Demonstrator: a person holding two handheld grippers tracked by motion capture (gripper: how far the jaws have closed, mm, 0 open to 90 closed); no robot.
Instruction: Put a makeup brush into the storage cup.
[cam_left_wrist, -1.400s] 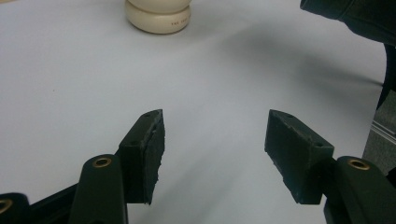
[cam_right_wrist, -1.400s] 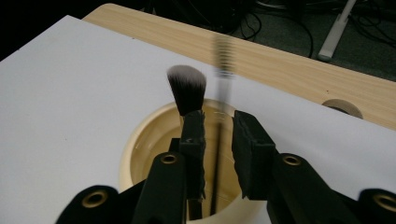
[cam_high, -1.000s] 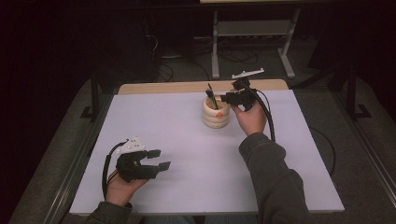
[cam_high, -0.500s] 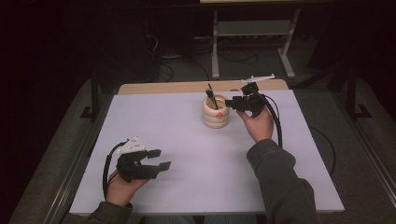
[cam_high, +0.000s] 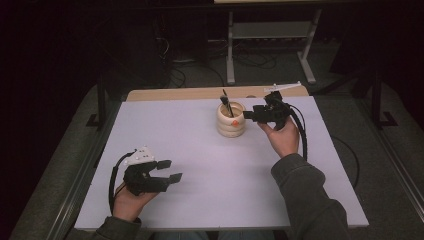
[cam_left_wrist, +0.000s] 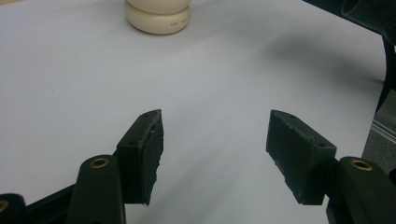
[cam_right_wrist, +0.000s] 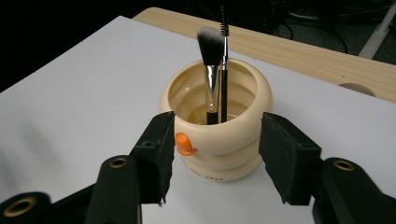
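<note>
Cream ribbed ceramic cup sits far centre on the white table top, holding a black-handled makeup brush with pale bristles and a thin black spoolie wand, both upright. Right gripper hangs just right of the cup, jaws have just been opening, now apart with nothing pinched; in the right gripper view the cup stands beyond them. Left gripper rests near left, well apart from the cup, jaws wide and empty.
</note>
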